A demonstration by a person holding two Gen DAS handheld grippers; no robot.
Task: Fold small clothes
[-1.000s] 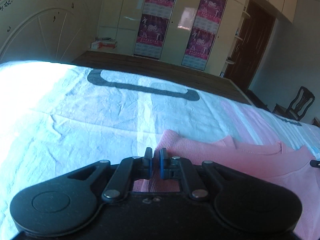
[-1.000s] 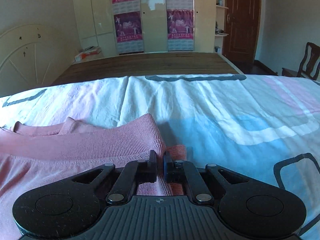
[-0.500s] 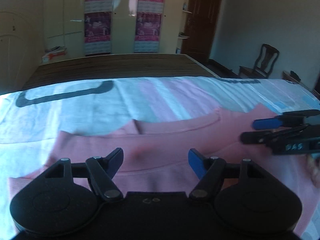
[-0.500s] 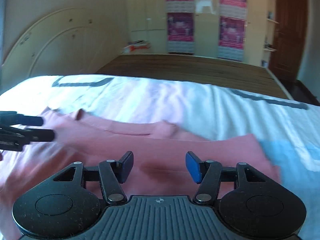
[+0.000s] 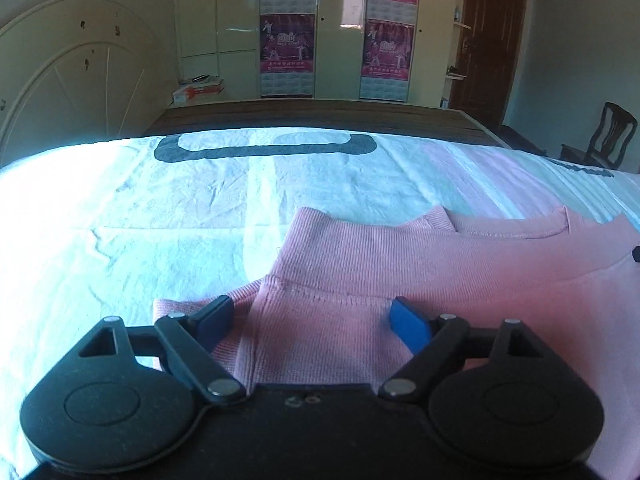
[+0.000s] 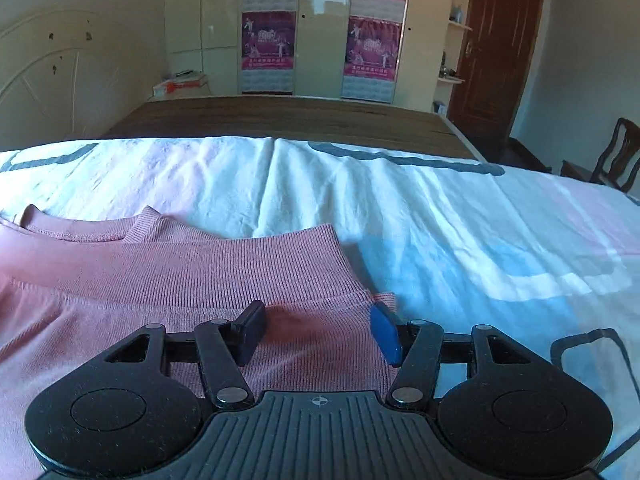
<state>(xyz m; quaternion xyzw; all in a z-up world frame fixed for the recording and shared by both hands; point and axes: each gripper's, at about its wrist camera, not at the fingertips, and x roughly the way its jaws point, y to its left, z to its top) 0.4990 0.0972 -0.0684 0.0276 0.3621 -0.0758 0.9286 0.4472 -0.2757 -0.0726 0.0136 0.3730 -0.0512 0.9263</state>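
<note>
A pink knit garment (image 5: 400,264) lies flat on the bed sheet, its ribbed hem folded up toward the neckline. My left gripper (image 5: 312,320) is open and empty, low over the garment's left edge, where a folded sleeve cuff (image 5: 176,308) sticks out. The garment also shows in the right wrist view (image 6: 200,280). My right gripper (image 6: 318,330) is open and empty, low over the garment's right edge.
The bed sheet (image 6: 460,232) is white with pastel bands and dark outlines, wrinkled. Beyond it are a wooden footboard (image 5: 320,114), a wardrobe with posters (image 5: 286,28), a brown door (image 6: 500,48), a chair (image 5: 608,136) at right and a white headboard (image 5: 60,80) at left.
Both grippers were shut on the garment's corners a second ago. They opened, let the cloth go, swung inward, and now hover back over the garment's left and right edges.
</note>
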